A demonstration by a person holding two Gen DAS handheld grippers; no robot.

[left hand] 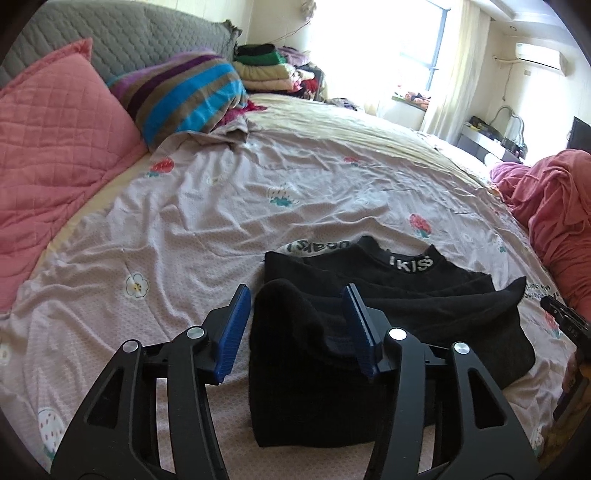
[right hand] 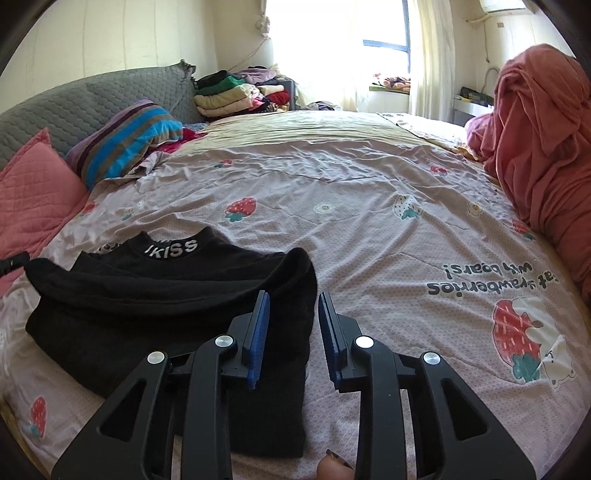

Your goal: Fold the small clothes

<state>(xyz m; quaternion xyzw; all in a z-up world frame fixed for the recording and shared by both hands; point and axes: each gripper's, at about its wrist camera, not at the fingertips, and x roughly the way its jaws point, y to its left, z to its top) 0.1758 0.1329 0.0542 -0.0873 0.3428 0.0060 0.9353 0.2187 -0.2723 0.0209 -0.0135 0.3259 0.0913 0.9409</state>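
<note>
Strawberry-print bed sheet (right hand: 369, 192) — black top (right hand: 166, 288) (folded), pink pillow (left hand: 55, 147), striped blanket (left hand: 184, 96).

Bright daylight, blown-out window (right hand: 332, 33).
You get sharp focus mid-frame, strong fisheye bending and dark vignetted corners; the black garment (right hand: 177, 295) loses detail.

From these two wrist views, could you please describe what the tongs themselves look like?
Both the left tongs and right tongs look alike: matte black linkage arms with cut-out slots, round silver pivot pins, and flat blue ribbed pads on the fingers. No cables or markings show.
</note>
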